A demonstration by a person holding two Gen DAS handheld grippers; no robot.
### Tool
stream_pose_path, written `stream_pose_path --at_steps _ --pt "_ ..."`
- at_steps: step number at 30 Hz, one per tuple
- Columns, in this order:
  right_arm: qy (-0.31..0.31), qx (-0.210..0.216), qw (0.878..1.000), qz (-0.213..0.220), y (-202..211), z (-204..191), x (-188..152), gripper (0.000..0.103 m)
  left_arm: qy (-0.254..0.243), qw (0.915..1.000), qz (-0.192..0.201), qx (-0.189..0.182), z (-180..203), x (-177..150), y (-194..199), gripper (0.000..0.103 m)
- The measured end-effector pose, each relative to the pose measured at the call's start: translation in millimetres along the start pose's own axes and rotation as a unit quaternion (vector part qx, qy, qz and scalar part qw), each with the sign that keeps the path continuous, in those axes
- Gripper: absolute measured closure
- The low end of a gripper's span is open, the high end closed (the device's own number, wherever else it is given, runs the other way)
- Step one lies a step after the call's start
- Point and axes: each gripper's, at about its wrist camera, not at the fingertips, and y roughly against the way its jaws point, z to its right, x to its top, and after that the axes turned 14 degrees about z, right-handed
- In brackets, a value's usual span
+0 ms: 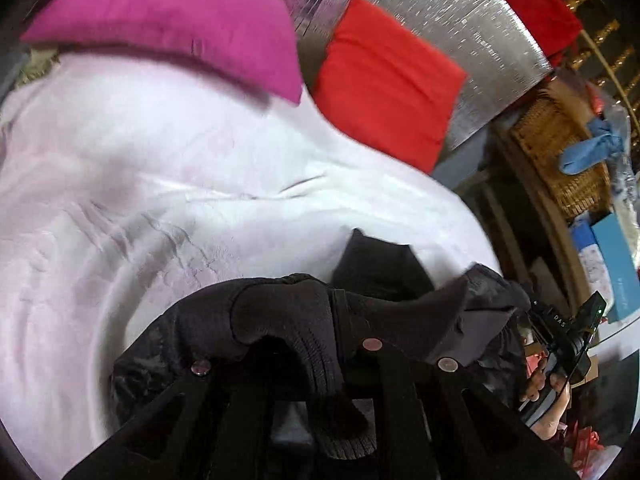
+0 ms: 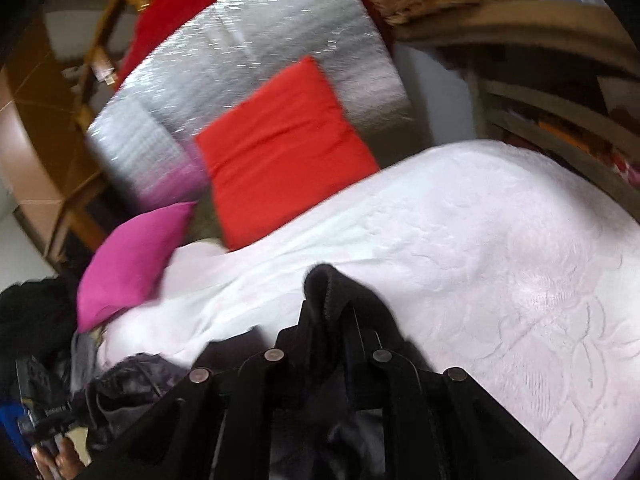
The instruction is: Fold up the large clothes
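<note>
A black jacket (image 1: 280,320) with ribbed knit trim hangs over a bed with a pale pink-white cover (image 1: 140,200). My left gripper (image 1: 332,320) is shut on the jacket's ribbed edge and holds it above the bed. My right gripper (image 2: 332,308) is shut on another black ribbed part of the jacket (image 2: 324,280), also above the bed cover (image 2: 480,240). The rest of the jacket (image 2: 132,384) sags between the two grippers. The right gripper (image 1: 568,344) and the hand holding it show at the right in the left wrist view.
A magenta pillow (image 1: 168,20) and a red pillow (image 1: 384,80) lie at the head of the bed against a silver foil panel (image 1: 460,12). A wicker basket (image 1: 560,152) and boxes (image 1: 612,264) stand on shelves beside the bed.
</note>
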Motion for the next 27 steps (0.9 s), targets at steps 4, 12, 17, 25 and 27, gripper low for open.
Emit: stream_pose_path --at_steps 4,12,17,25,27 --pt "-0.025 0.006 1.0 -0.015 -10.0 26.4 -8.3 0.09 0.035 0.9988 -0.032 0.006 -18.3 -11.3 -29.4 0.091" --pt "-0.088 0.049 0.995 0.003 54.7 53.6 8.9 0.003 0.087 0.9941 0.061 -0.02 -21.2 -15.4 45.8 0.012" --pt "-0.061 0.036 0.997 0.016 122.1 56.8 0.9 0.003 0.056 0.9923 0.11 -0.007 1.0 -50.6 121.3 0.012" --pt "-0.04 -0.02 0.998 -0.044 148.2 73.7 -33.4 0.003 0.1 0.9767 0.136 0.133 -36.7 -142.1 164.2 0.012" --pt "-0.038 -0.023 0.998 -0.05 143.8 76.8 -37.9 0.003 0.099 0.9741 0.122 0.162 -47.1 -147.8 159.2 0.012"
